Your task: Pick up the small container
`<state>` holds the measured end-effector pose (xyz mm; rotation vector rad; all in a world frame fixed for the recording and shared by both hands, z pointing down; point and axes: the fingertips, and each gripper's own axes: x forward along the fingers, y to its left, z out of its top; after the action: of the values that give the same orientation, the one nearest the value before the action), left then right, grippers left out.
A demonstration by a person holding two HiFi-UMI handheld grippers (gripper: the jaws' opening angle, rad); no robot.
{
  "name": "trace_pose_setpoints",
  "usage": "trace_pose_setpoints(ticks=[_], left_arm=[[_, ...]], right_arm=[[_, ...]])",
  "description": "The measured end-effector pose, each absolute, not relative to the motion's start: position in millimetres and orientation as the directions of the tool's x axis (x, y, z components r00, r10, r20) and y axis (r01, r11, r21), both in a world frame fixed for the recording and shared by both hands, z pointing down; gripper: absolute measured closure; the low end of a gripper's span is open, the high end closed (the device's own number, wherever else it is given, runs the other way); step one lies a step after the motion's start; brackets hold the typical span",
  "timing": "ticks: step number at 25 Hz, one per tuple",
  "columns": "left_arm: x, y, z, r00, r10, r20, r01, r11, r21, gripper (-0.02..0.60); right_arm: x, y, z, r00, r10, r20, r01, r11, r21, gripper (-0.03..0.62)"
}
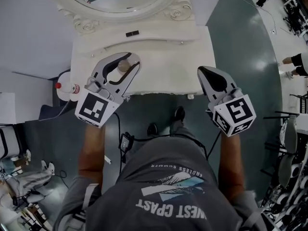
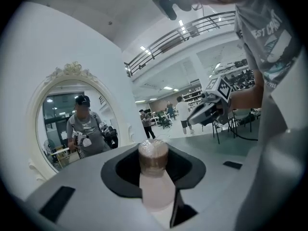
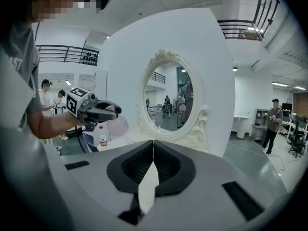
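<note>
The small container [image 1: 123, 66] is a pale little bottle with a brownish cap. My left gripper [image 1: 126, 61] is shut on it and holds it above the white vanity table [image 1: 163, 57], near the table's left half. In the left gripper view the container [image 2: 154, 170] stands between the dark pads, cap pointing away, with the left gripper [image 2: 154, 153] closed round it. My right gripper [image 1: 202, 71] hangs at the table's front right corner, jaws together and empty. In the right gripper view the right gripper [image 3: 153, 146] shows its pads meeting, and the left gripper [image 3: 103, 112] shows at the left.
An oval mirror in an ornate white frame [image 1: 120, 8] stands at the back of the table [image 3: 173, 100]. A small black item [image 1: 132, 33] lies near it. A red-capped plastic bottle [image 1: 65, 87] stands left of the table. People stand in the hall behind.
</note>
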<state>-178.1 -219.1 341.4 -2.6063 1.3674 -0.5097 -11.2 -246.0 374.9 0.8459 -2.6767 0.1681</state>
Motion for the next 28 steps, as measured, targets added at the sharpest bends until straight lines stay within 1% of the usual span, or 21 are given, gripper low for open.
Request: trace_pose_setpoints(ticks=[5, 11, 20, 28], left_arm=[[-195.4, -191.4, 329.9, 0.5, -0.838, 0.22, -0.781, -0.545, -0.303, 0.449], [-216.3, -164.2, 323.4, 0.46, -0.859, 0.226, -0.802, -0.511, -0.309, 0.449], [-249.3, -132.3, 328.0, 0.392, -0.887, 0.245, -0.841, -0.453, -0.294, 0.449], [-264.0, -112.6, 335.2, 0.364, -0.894, 0.26, -0.854, -0.432, -0.291, 0.449]], right_arm=[[-30.0, -240.6, 365.2, -0.784, -0.529, 0.326, -0.552, 0.833, 0.026, 0.568], [-52.2, -234.1, 360.7, -0.789, -0.514, 0.336, -0.516, 0.852, 0.091, 0.569], [-76.0, -217.8, 354.8, -0.809, -0.487, 0.329, -0.484, 0.87, 0.096, 0.569], [-88.4, -203.9, 353.7, -0.82, -0.468, 0.33, -0.464, 0.881, 0.095, 0.569]])
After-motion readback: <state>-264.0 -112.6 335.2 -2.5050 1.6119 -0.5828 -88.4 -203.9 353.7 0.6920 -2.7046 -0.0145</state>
